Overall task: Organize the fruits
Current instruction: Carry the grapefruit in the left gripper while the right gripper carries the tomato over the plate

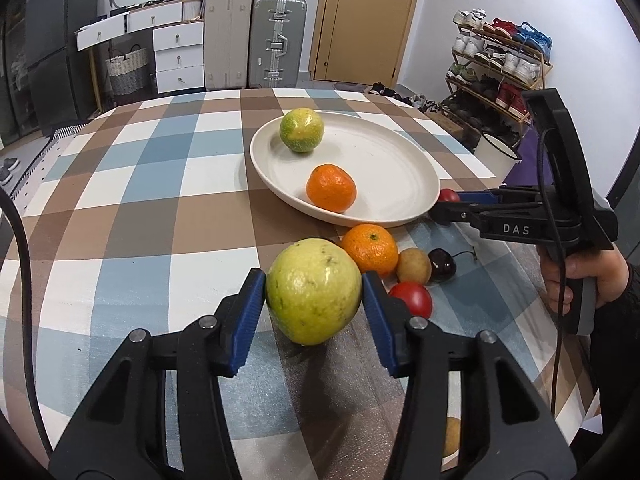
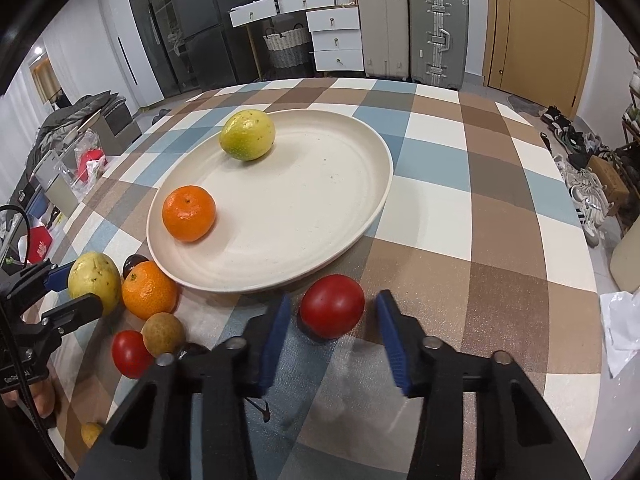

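My left gripper is shut on a large yellow-green fruit, with both blue pads against its sides, just above the checked tablecloth. A red tomato sits between the pads of my right gripper, and a small gap shows on each side, so that gripper is open. The cream plate lies just beyond and holds a green-yellow citrus and an orange. Loose beside the plate are another orange, a small brown fruit, a dark cherry and a second tomato.
A person's hand grips the right gripper's handle. A small yellowish fruit lies near the table's front edge, and white paper at its right edge. Suitcases, white drawers and a shoe rack stand beyond the table.
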A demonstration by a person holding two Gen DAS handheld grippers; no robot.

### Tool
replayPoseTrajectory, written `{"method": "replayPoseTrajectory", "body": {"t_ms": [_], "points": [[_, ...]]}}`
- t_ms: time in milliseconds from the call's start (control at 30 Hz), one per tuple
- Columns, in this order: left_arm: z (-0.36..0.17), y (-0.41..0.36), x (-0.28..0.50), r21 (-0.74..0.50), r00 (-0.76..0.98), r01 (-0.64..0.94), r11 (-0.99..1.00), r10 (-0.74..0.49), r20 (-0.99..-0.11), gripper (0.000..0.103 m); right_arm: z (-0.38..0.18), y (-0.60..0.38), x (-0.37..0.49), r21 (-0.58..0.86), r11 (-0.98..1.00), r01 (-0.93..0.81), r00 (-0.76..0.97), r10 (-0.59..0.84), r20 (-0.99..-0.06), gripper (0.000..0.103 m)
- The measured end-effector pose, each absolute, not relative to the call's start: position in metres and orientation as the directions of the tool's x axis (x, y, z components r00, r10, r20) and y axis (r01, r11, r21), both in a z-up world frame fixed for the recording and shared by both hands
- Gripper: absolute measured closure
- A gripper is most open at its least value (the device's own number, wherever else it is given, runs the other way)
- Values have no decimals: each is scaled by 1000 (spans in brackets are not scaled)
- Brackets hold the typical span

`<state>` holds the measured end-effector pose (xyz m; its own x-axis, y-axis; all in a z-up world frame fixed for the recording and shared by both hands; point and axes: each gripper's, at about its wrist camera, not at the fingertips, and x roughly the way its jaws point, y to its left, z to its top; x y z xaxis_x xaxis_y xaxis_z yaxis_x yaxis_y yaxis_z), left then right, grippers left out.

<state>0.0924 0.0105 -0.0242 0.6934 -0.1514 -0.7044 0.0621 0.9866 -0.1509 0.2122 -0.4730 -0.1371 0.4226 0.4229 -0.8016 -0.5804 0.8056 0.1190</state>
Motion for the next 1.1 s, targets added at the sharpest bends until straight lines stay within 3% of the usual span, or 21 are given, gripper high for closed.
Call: {"method": "replayPoseTrajectory", "body": {"t_ms": [1100], "points": [[55,10,111,-87,793,23,996,-71,-605,56,-47,-500,146,182,762,-622,500,565,-656,72]]}}
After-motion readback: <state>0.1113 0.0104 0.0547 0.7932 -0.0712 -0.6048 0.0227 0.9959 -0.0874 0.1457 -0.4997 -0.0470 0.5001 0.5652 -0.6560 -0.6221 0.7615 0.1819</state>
